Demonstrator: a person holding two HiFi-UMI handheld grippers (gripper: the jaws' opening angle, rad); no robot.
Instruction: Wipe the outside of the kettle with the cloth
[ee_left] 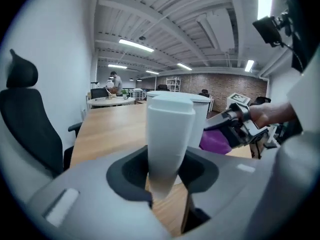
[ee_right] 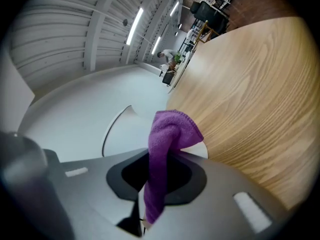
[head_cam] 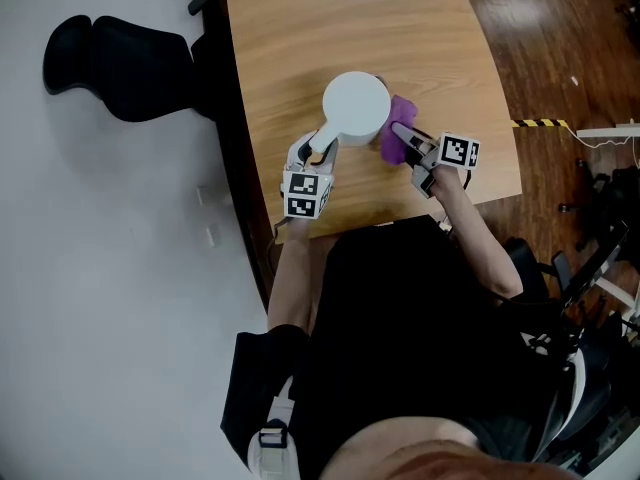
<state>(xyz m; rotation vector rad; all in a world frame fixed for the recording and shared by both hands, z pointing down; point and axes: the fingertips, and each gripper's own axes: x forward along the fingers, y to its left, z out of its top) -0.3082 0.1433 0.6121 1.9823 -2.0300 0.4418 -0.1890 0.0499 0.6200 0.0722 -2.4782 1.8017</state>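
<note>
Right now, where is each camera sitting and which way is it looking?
Head view: on the person's head, looking steeply down at the table, kettle and cloth; arms, left hand-held gripper and right hand-held gripper show.
Left gripper view: rides the left hand-held gripper, looking across the table at the kettle's handle between its jaws; the person's right hand shows.
Right gripper view: rides the right hand-held gripper, facing the kettle's side close up; its jaws pinch the cloth.
Shared: all three show kettle and cloth.

The left gripper [head_cam: 322, 150] and right gripper [head_cam: 399, 131] had pale grey bodies; behind the fingers [head_cam: 409, 141], each carried a black-and-white marker cube [head_cam: 303, 194]. The person wore a black short-sleeved top [head_cam: 400, 298].
</note>
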